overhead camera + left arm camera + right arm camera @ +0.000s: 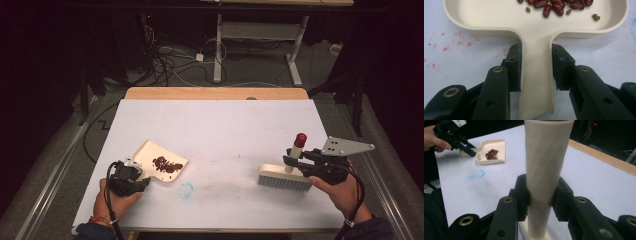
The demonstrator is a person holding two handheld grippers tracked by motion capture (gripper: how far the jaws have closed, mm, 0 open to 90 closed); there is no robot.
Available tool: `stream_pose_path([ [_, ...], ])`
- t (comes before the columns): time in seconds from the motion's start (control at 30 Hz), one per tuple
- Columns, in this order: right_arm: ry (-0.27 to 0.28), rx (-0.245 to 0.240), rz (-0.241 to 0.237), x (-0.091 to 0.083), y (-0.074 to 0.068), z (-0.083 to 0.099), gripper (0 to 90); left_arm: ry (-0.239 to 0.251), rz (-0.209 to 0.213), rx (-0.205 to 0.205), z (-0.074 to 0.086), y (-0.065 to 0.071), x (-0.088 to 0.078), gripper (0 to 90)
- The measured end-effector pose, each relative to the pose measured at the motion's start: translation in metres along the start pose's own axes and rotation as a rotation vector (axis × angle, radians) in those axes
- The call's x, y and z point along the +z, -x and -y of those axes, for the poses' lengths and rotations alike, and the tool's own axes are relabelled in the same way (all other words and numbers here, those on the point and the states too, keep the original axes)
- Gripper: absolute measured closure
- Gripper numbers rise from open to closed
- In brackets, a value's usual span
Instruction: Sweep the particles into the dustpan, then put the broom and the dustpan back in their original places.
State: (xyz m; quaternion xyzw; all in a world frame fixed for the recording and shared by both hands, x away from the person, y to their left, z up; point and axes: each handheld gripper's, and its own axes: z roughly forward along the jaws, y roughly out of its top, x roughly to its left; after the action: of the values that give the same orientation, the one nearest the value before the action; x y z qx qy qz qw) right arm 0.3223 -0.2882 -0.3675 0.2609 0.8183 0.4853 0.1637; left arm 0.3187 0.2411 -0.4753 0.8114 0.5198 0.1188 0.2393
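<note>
Seemingly finished sweeping, the left gripper is clamping the dustpan handle, beans already inside, while the right gripper is clamping the brush handle.

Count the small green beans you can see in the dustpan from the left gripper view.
4: one left of the red beans, one below them, two together at right. Others may be hidden beyond the frame.

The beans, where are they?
In the high view, the beans lie in the dustpan at the table's left, held by the left gripper.
</note>
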Motion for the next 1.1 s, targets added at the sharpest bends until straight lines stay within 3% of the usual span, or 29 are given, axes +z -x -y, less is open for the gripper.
stream_pose_path([
  [0.13,-0.025,-0.014,-0.026,0.004,0.002,-0.001,69.6,0.015,-0.016,-0.043,-0.002,0.001,0.003,62.3],
  [0.27,-0.028,-0.011,0.005,0.009,0.007,-0.004,69.4,0.018,-0.033,-0.066,-0.003,0.008,0.004,55.5],
  [0.37,-0.011,0.023,0.034,0.015,0.015,-0.003,68.5,0.021,-0.037,-0.053,-0.001,0.021,0.004,49.6],
  [0.47,-0.006,0.053,0.09,0.019,0.023,-0.004,66.3,0.025,0.008,-0.031,0.0,0.032,0.002,41.5],
  [0.57,-0.016,0.076,0.113,0.027,0.035,-0.005,64.3,0.039,-0.028,0.012,0.002,0.041,0.0,32.7],
  [0.63,-0.03,0.104,0.144,0.035,0.045,-0.006,63.0,0.075,-0.037,0.046,0.003,0.042,-0.003,27.3],
  [0.73,-0.053,0.129,0.178,0.049,0.061,-0.006,60.1,0.155,-0.016,0.088,0.004,0.042,-0.009,20.5],
  [0.93,-0.138,0.153,0.272,0.08,0.083,0.001,54.1,0.292,-0.006,0.179,0.002,0.046,-0.015,19.4],
  [1.0,-0.171,0.155,0.301,0.09,0.087,0.004,52.1,0.303,-0.002,0.185,0.002,0.047,-0.013,19.4],
  [1.1,-0.221,0.136,0.341,0.104,0.087,0.006,48.8,0.274,0.002,0.193,0.001,0.049,-0.009,19.5],
])
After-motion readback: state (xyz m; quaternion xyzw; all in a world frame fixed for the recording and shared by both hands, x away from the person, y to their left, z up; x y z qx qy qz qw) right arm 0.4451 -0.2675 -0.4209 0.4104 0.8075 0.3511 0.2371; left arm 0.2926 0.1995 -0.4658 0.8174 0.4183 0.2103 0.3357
